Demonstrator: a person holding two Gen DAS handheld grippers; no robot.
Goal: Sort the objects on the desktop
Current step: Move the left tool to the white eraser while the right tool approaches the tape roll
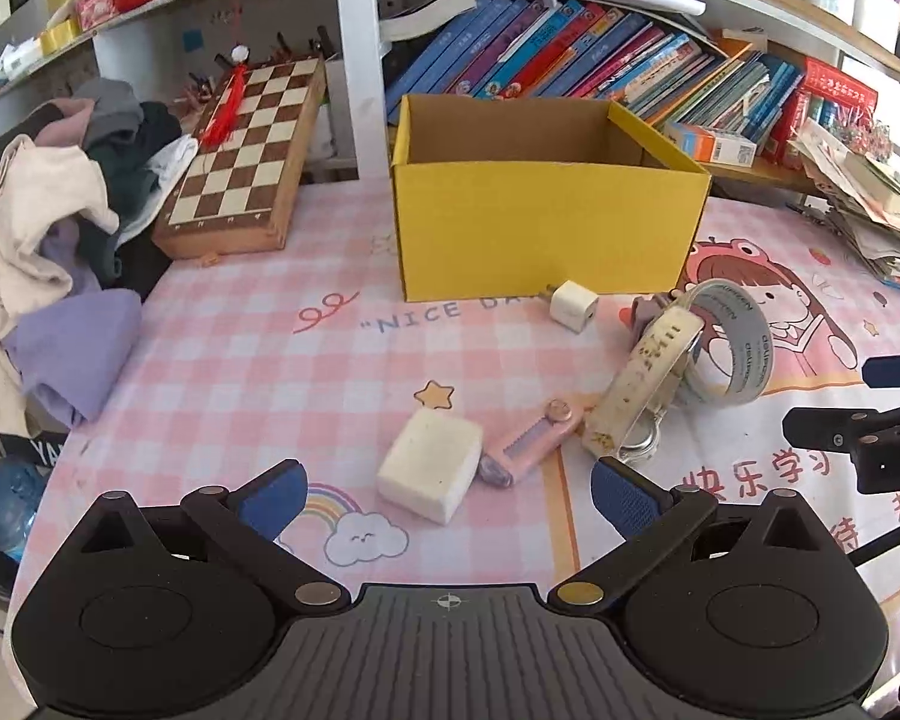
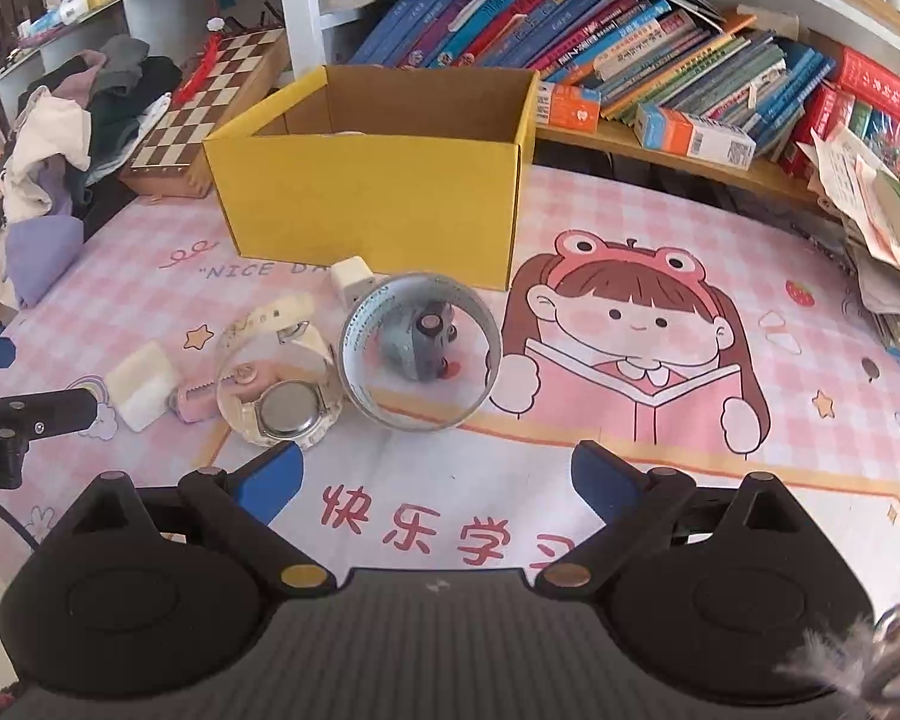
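Observation:
An open yellow cardboard box (image 1: 546,228) (image 2: 372,192) stands at the back of the pink desk mat. In front of it lie a white charger plug (image 1: 573,305) (image 2: 351,282), a tape roll (image 1: 729,342) (image 2: 420,351) around a small toy car (image 2: 423,342), a white wristwatch (image 1: 642,384) (image 2: 285,396), a pink utility knife (image 1: 525,444) (image 2: 201,399) and a white eraser block (image 1: 429,471) (image 2: 141,384). My left gripper (image 1: 450,495) is open and empty, just short of the eraser. My right gripper (image 2: 435,477) is open and empty, just short of the tape roll.
A folded chessboard (image 1: 243,156) (image 2: 210,102) and a pile of clothes (image 1: 48,228) (image 2: 48,144) sit at the left. Rows of books (image 1: 600,60) (image 2: 600,42) fill the shelf behind the box. Stacked papers (image 1: 870,204) (image 2: 882,222) lie at the right.

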